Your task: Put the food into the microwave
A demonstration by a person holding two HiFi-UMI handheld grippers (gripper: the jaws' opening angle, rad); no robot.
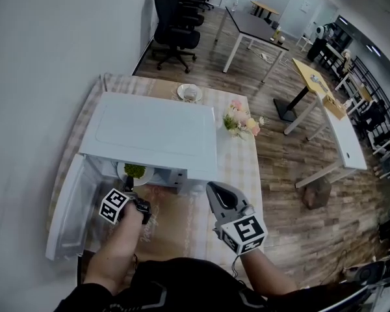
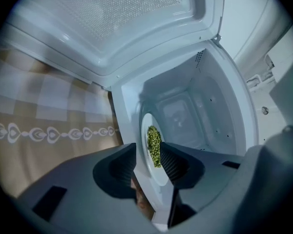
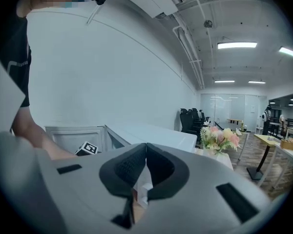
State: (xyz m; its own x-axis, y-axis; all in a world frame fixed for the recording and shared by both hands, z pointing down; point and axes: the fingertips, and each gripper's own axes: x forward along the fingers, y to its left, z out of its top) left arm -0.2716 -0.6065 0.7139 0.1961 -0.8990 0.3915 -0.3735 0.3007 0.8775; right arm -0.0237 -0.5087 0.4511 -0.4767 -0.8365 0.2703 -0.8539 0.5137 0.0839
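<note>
A white microwave stands on the table with its door swung open to the left. Inside it sits a white plate of green food. In the left gripper view the same plate with the green food rests in the cavity. My left gripper is at the opening, jaws open. The plate's near rim lies in the gap and the pads do not press on it. My right gripper hovers in front of the microwave's right side, shut and empty.
A bunch of flowers stands to the right of the microwave, and a small plate lies behind it on the checked tablecloth. The wall runs along the left. Desks and office chairs fill the room beyond.
</note>
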